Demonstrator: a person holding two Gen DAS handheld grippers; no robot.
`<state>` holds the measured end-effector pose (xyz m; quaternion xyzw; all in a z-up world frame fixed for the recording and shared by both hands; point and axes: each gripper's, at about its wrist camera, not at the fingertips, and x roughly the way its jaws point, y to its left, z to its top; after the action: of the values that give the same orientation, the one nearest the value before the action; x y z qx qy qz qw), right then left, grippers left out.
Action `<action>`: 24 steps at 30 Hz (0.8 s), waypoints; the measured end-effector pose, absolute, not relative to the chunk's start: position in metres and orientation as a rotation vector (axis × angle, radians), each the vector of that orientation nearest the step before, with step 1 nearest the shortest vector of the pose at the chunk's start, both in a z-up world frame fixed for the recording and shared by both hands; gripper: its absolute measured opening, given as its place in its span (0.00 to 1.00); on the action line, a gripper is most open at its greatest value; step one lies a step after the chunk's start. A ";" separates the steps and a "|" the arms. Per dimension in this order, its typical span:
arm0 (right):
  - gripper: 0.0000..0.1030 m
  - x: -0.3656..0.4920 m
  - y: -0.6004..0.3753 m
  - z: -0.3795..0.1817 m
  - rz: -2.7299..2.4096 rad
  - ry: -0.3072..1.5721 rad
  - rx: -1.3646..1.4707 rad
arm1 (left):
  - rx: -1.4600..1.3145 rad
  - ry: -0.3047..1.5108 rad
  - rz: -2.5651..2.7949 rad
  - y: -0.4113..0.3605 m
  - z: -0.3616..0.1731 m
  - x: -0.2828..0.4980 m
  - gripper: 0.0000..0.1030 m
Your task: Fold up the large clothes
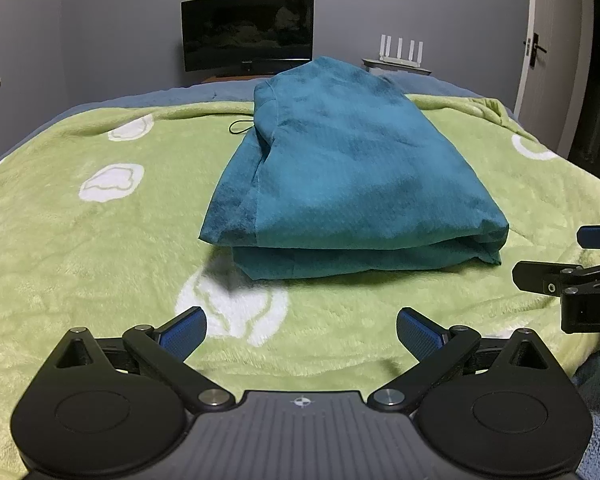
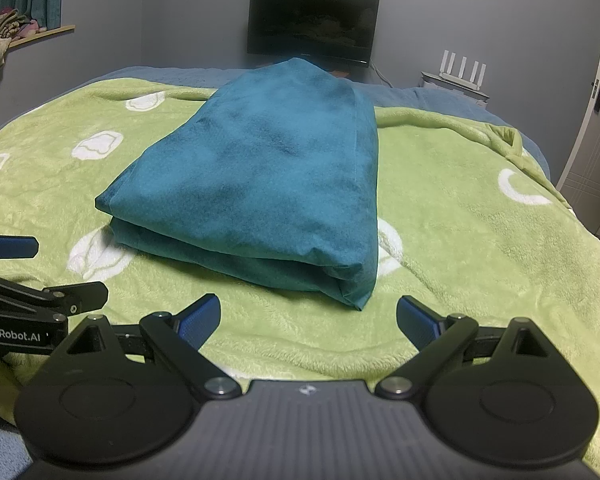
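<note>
A teal garment (image 1: 340,172) lies folded into a thick rectangular stack on the green blanket (image 1: 80,240); it also shows in the right wrist view (image 2: 260,172). A thin black cord (image 1: 240,127) pokes out at its far left side. My left gripper (image 1: 301,332) is open and empty, hovering just short of the stack's near edge. My right gripper (image 2: 308,320) is open and empty, also just short of the near edge, by the right corner. Each gripper shows at the edge of the other's view: the right gripper (image 1: 556,256), the left gripper (image 2: 56,268).
The green blanket with white patches covers a bed with a blue sheet (image 2: 160,74) beneath. A dark monitor (image 1: 247,32) and a white router (image 1: 400,54) stand beyond the bed's far end. A white door (image 2: 596,112) is at right, a shelf with clothes (image 2: 4,36) at left.
</note>
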<state>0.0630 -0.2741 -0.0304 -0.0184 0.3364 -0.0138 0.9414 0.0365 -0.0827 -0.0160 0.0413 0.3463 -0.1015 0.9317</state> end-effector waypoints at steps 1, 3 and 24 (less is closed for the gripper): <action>0.92 0.063 -0.274 -0.030 -0.028 0.686 -0.038 | 0.084 0.708 -0.209 -0.083 -0.016 0.037 0.99; 0.92 0.063 -0.274 -0.030 -0.028 0.687 -0.038 | 0.083 0.708 -0.216 -0.082 -0.016 0.037 0.99; 0.92 0.069 -0.283 -0.035 -0.024 0.721 -0.001 | 0.103 0.758 -0.194 -0.085 -0.021 0.043 1.00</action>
<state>0.0692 -0.2827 -0.0352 -0.0004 0.3529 -0.0119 0.9356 0.0430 -0.0854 -0.0206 0.0501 0.3692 -0.0946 0.9232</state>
